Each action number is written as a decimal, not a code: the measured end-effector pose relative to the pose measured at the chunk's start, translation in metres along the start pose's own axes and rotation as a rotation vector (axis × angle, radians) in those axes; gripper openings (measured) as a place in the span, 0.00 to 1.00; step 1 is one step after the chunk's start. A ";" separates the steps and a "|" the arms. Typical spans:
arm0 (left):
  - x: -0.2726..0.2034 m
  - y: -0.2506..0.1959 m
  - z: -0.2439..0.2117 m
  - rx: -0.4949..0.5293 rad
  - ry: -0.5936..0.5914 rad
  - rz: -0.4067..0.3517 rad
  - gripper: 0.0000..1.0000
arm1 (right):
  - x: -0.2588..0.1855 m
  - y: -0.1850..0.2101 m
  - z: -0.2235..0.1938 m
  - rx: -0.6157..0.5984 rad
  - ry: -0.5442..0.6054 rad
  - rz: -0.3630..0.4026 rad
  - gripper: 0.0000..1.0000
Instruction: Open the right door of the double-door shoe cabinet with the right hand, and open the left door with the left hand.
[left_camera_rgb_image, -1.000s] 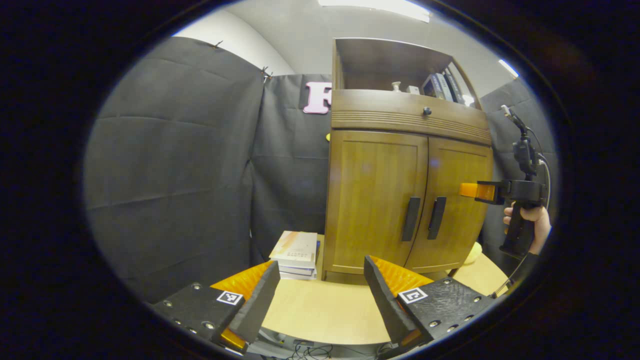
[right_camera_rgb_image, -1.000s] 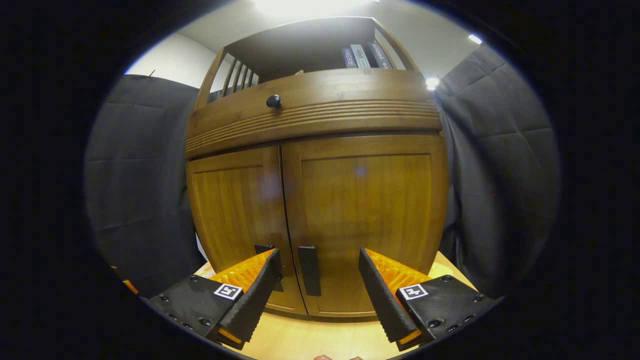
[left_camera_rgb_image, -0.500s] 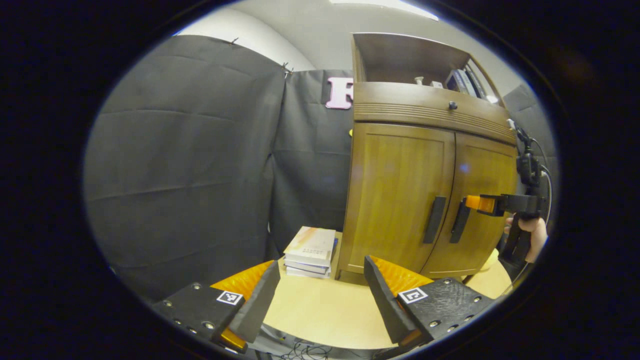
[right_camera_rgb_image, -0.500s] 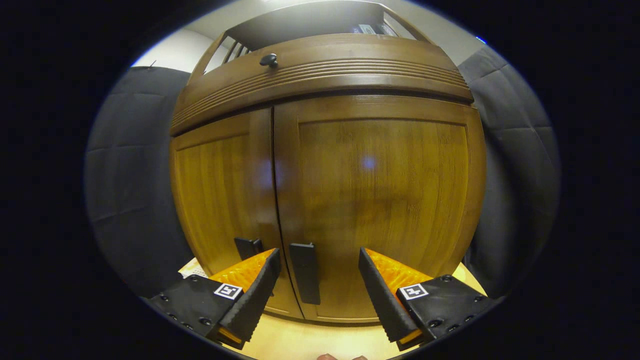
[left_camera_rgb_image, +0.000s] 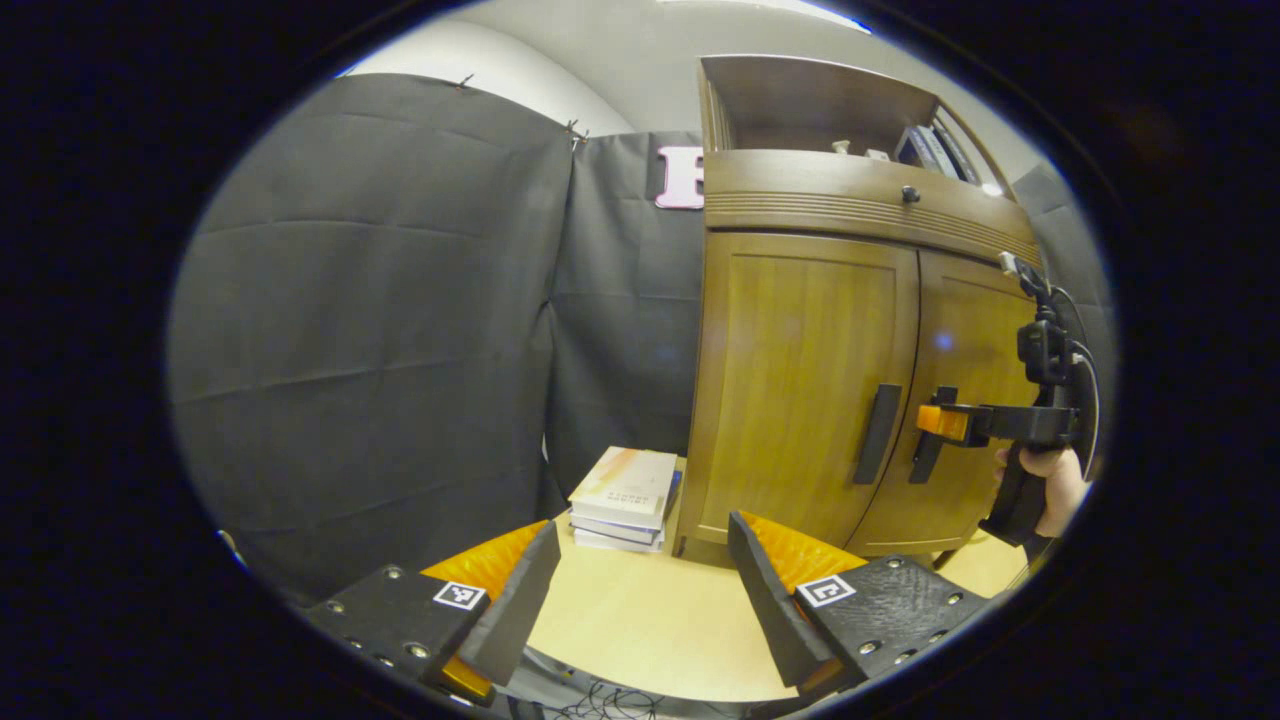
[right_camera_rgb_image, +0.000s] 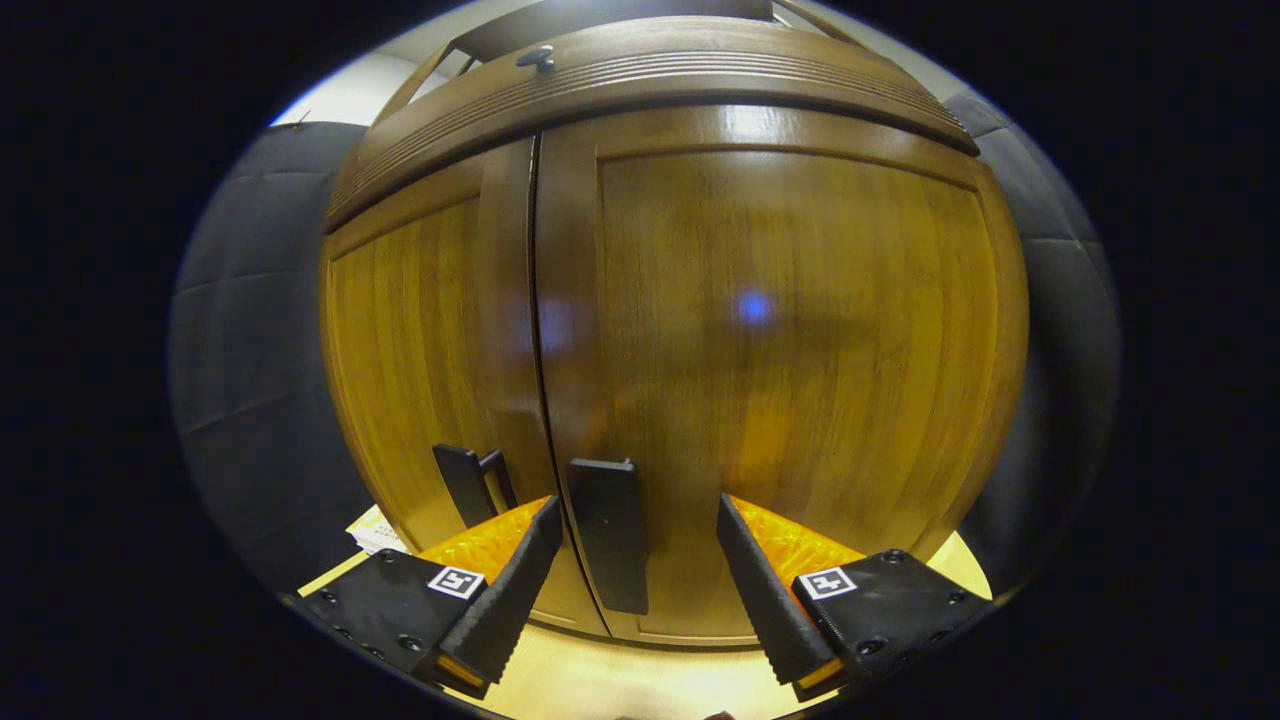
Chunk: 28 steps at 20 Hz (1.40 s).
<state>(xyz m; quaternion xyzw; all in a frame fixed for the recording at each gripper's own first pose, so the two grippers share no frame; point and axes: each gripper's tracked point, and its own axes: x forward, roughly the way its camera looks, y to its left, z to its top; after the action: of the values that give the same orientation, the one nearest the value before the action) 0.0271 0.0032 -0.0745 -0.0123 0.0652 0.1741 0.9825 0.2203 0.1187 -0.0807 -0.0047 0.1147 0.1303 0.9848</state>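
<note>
While doors (left_camera_rgb_image: 810, 385) shut, books (left_camera_rgb_image: 622, 487) beside cabinet (left_camera_rgb_image: 860, 190).

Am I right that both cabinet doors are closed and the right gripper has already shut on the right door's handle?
Not quite. Both doors are closed, but the right gripper is open: in the right gripper view the handle sits between its spread fingers, not clamped.

A recording booth: black cloth walls (left_camera_rgb_image: 400, 300) (pinned up) around a wooden table (left_camera_rgb_image: 640, 620).
</note>
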 end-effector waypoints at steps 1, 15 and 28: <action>0.000 0.000 -0.001 0.001 0.005 0.000 0.98 | 0.002 0.003 -0.003 0.000 0.003 0.000 0.88; -0.007 0.002 -0.004 0.001 0.013 0.007 0.98 | 0.013 0.009 -0.008 -0.014 0.009 0.007 0.27; -0.019 -0.005 -0.008 0.014 0.016 -0.091 0.98 | -0.039 0.011 -0.020 -0.011 0.015 0.044 0.20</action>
<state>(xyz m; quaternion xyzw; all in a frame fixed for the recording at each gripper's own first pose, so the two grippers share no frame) 0.0098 -0.0082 -0.0799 -0.0095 0.0735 0.1286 0.9889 0.1766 0.1190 -0.0910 -0.0085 0.1216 0.1526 0.9807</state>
